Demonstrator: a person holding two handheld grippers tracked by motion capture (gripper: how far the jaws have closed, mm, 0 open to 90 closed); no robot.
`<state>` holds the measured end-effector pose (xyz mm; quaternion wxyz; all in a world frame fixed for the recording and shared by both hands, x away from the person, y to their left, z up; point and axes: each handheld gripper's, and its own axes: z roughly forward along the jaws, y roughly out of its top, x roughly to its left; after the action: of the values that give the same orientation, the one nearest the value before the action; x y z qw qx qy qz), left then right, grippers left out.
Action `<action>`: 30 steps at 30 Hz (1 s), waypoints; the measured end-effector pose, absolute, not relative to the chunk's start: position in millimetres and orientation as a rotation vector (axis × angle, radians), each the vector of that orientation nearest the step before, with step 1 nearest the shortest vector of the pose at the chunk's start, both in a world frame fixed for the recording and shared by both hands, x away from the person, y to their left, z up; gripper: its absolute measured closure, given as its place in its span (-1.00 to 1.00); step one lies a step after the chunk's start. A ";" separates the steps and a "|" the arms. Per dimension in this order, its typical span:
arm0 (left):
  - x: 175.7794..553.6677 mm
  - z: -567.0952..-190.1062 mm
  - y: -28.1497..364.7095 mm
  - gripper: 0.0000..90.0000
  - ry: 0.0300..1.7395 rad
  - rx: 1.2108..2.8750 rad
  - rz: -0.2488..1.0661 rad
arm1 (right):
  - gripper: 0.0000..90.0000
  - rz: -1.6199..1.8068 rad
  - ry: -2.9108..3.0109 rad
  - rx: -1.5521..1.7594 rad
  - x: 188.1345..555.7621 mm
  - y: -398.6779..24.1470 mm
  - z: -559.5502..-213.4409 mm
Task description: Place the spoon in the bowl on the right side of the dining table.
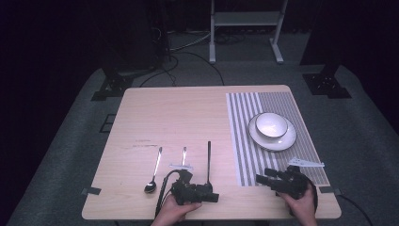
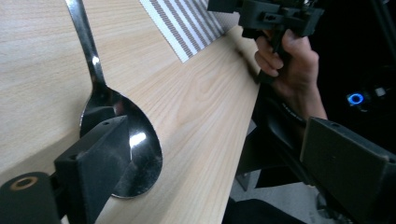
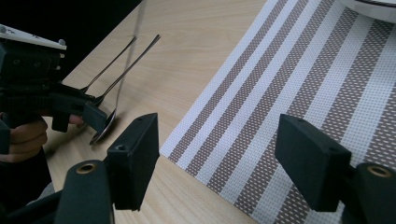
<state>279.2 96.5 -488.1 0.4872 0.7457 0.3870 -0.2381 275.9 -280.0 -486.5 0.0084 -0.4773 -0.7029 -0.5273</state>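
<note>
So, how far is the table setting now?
Done: the bowl sits on the plate on the striped placemat. In hand: the left tongs are open, one jaw beside a spoon, nothing gripped; the right tongs are open above the placemat. Left: this spoon and another spoon lie on the bare table, not by the plate.

my tools [image 3: 219,163]: matt black plastic
spoon [image 2: 122,135]: glossy polished metal
table [image 1: 188,117]: smooth pale wood
placemat [image 3: 299,93]: woven, striped

Bowl [image 1: 271,125] on plate [image 1: 287,141] on mat [image 1: 244,141], spoon [image 1: 154,172] far left.
</note>
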 end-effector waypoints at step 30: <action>280.4 -488.5 102.2 -0.83 0.960 1.795 -0.575 | -0.34 -1.537 -2.258 -1.351 291.3 -239.2 -476.7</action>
<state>280.4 102.2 -488.5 0.4910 0.7392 0.3955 -0.2369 291.3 -239.2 -476.7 0.0468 -0.4429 -0.7402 -0.5038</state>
